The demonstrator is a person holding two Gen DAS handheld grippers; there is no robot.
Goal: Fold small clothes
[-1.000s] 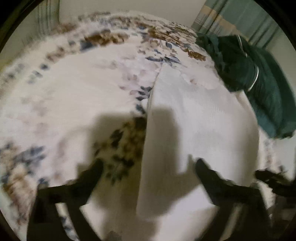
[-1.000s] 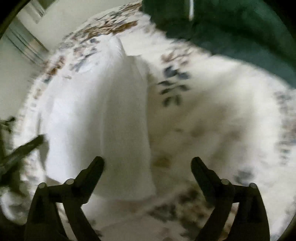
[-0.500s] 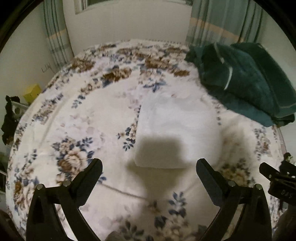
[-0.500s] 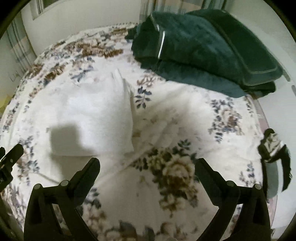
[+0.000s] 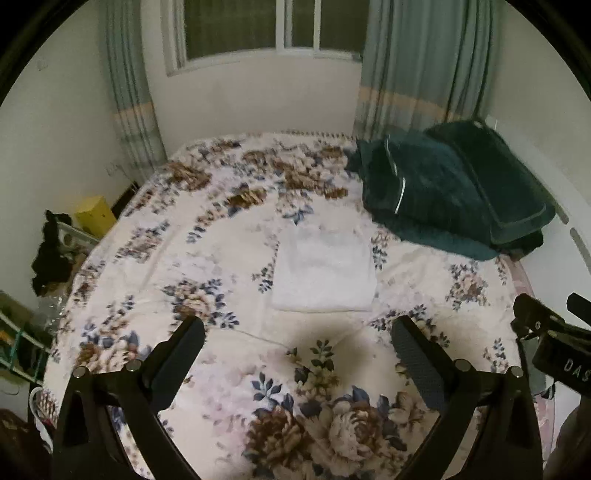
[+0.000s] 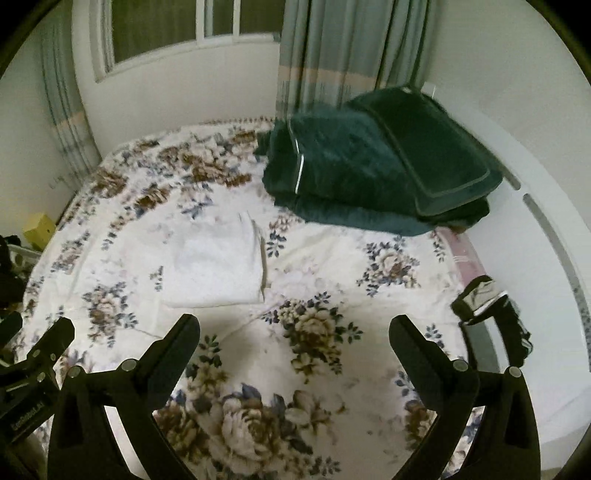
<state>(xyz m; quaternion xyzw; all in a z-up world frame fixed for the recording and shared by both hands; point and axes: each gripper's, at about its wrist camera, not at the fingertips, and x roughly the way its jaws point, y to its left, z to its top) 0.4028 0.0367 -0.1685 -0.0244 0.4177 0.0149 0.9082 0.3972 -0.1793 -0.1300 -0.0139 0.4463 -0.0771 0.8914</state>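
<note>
We see a small white garment (image 5: 323,275), folded into a flat rectangle, lying near the middle of a bed covered by a floral bedspread (image 5: 221,236). Beyond it, toward the far right corner, sits a pile of dark green blankets (image 5: 454,199). Behind the bed are a window (image 5: 273,26) and striped curtains (image 5: 417,66). We hold the left gripper (image 5: 297,343) and the right gripper (image 6: 294,338) above the near bedspread, well apart from the garment, each with its jaws spread wide and holding nothing.
</note>
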